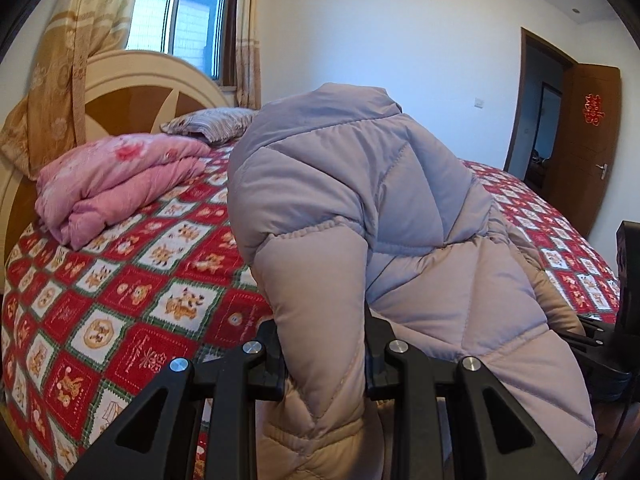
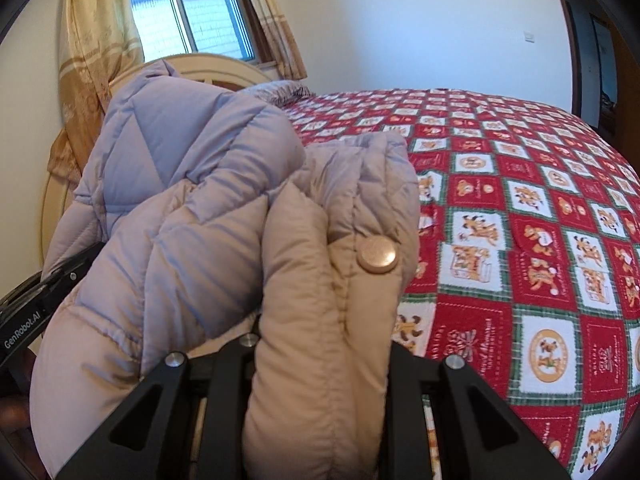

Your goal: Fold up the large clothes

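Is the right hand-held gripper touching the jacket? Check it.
Touching. The right wrist view shows the right hand-held gripper with both jaws pressed against a thick fold of the jacket.

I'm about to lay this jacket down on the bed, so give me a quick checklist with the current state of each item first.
1. Left hand-held gripper clamps the pale lilac quilted puffer jacket: ok.
2. Right hand-held gripper clamps the jacket's snap-button edge: ok.
3. Red patchwork bedspread bare ahead of right gripper: ok.
4. Folded pink quilt apart from jacket: ok.
5. Jacket's lower hem free of bed edge: cannot tell.
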### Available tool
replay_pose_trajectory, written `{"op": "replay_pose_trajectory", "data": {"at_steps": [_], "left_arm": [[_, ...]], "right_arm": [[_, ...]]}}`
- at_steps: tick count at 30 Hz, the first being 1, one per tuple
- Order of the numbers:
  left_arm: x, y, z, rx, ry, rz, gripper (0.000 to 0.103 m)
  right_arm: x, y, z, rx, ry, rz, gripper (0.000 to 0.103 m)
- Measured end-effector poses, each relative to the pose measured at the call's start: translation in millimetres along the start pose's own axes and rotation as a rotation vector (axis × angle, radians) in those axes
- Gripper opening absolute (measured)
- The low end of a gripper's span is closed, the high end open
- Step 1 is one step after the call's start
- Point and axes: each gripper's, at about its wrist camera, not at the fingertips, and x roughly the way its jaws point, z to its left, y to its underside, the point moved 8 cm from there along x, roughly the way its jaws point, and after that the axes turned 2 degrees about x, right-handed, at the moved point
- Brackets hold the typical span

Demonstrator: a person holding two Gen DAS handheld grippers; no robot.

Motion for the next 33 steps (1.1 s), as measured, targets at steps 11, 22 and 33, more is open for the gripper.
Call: {"op": "replay_pose_trajectory", "data": {"at_steps": [11,22,33], "left_arm": [[20,20,18,-0.017,-0.016,0.04,0.028],[34,30,31,-0.027,-0.051,0.083,0.05],[47,39,44,-0.038,-0.118,0.11,0.078]], "right_arm": [[23,12,5,-0.022,0.014,0.056,0.024],[35,17,5,-0.013,0.015,0.085,0.025],[43,22,0,0.018,0.02,0.115,0.035]]}}
